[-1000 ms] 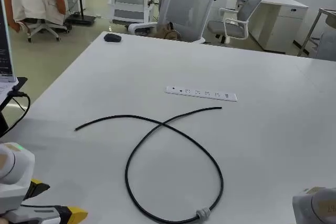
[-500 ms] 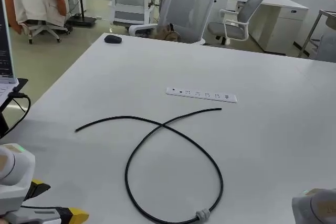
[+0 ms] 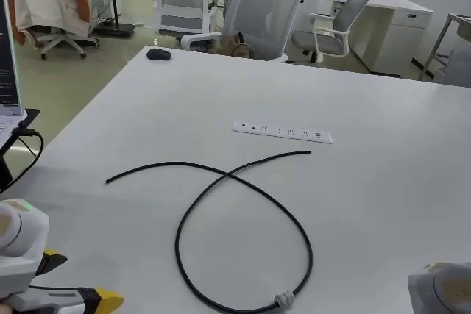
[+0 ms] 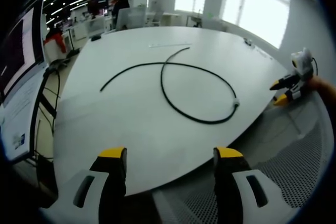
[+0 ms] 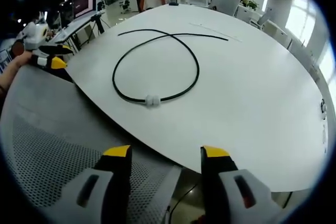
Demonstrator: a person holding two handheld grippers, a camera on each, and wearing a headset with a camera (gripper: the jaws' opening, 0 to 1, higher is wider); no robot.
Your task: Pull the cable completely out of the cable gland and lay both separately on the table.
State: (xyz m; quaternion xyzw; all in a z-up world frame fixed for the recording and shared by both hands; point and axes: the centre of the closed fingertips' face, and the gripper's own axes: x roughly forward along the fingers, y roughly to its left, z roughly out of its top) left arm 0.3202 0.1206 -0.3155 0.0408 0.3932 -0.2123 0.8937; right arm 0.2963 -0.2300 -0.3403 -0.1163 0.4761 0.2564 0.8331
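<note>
Looped cable [image 3: 230, 175] on table [image 3: 375, 211] — gland [image 3: 284, 301] on it

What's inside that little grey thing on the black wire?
The black cable passes through the grey cable gland and comes out both sides. The stretch inside it is covered, so it cannot be seen.

Head view looks forward and down over the desk [image 3: 368, 204]. Both gripper views, low at its near edge, share the cable [image 3: 229, 175].
</note>
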